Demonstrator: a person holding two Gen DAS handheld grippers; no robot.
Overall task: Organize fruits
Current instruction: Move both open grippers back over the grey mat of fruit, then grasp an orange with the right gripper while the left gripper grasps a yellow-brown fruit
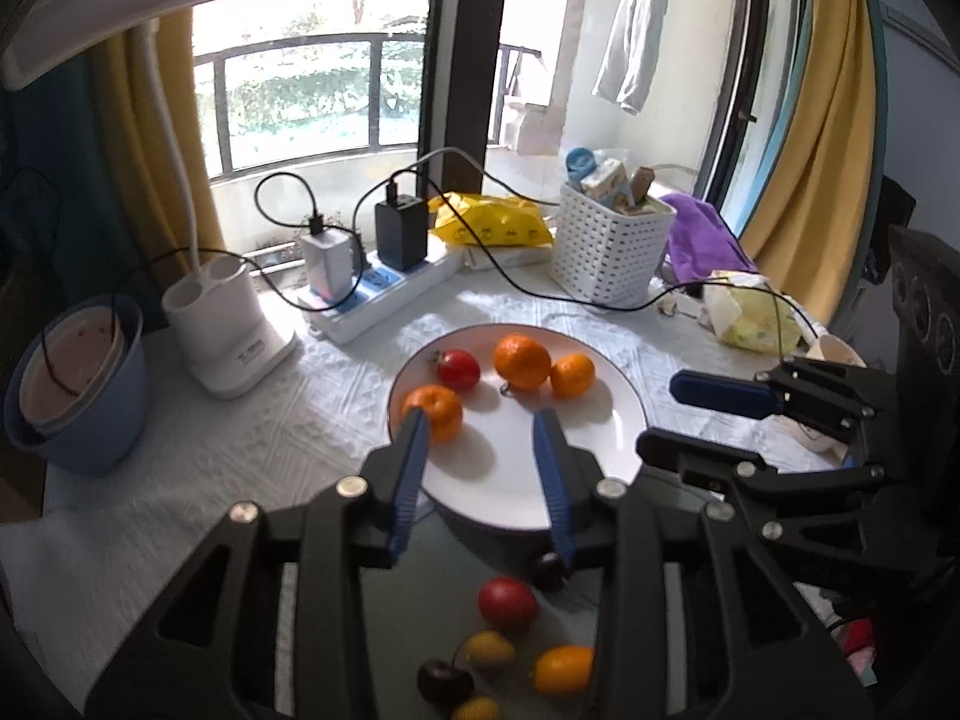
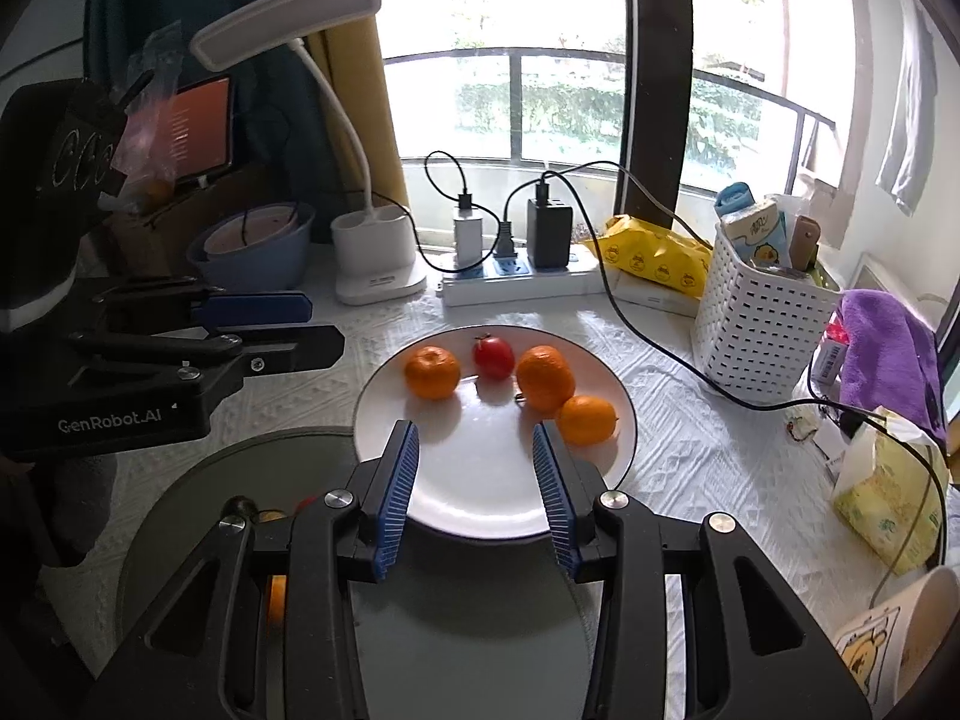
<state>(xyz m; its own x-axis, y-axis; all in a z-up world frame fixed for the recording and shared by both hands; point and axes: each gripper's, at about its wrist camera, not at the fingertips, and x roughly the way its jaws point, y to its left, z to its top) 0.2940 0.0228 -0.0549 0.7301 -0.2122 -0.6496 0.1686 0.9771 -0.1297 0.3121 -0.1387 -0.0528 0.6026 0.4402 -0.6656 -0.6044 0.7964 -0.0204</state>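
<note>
Left gripper (image 1: 480, 423) and right gripper (image 2: 475, 435), both with jaws spread and empty, hover at lower centre over the near rim of the white plate (image 2: 480, 498). The plate holds three oranges (image 2: 432, 372) and a red fruit (image 2: 493, 357) at mid-frame. Loose small fruits (image 1: 507, 603) lie on the grey tray (image 2: 468, 630) at the bottom of the left view. Likely risk: round fruit rolling off if a finger nudges the plate rim or pinches off-centre.
</note>
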